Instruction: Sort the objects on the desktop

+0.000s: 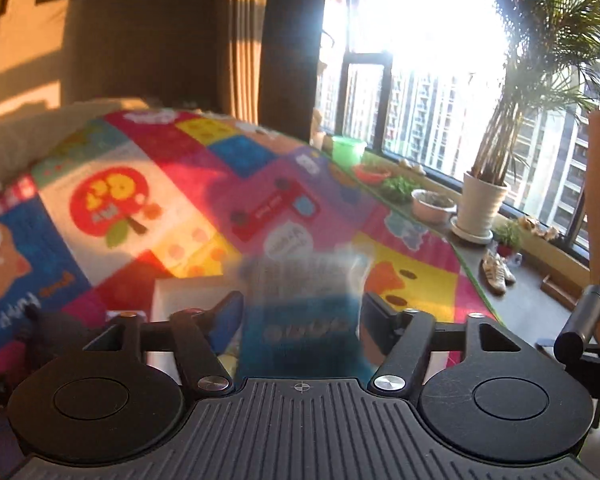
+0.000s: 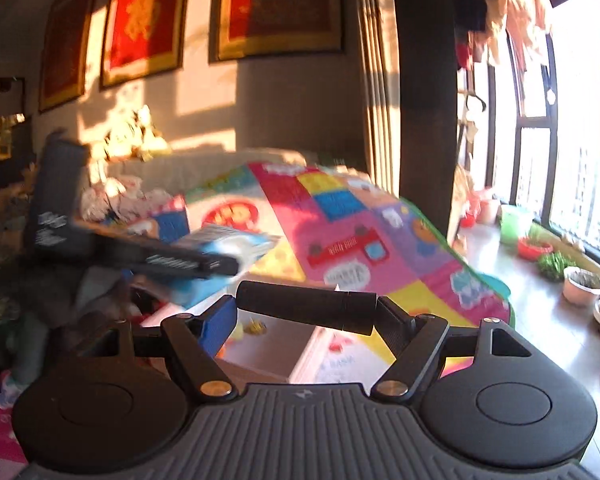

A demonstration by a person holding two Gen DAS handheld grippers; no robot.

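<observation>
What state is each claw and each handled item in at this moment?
Left claw: closed on blue packet.
Blue packet: upright between the pads, blurred.
Right claw: closed on black cylinder.
Black cylinder: held crosswise, roughly level.
White box: open-topped, on mat.

No text is legible; the lettering on the play mat (image 1: 188, 184) is blurred.

The colourful mat (image 1: 204, 184) lies open ahead; potted plants (image 1: 485, 200) crowd the window ledge (image 1: 540, 304) rightward.
</observation>
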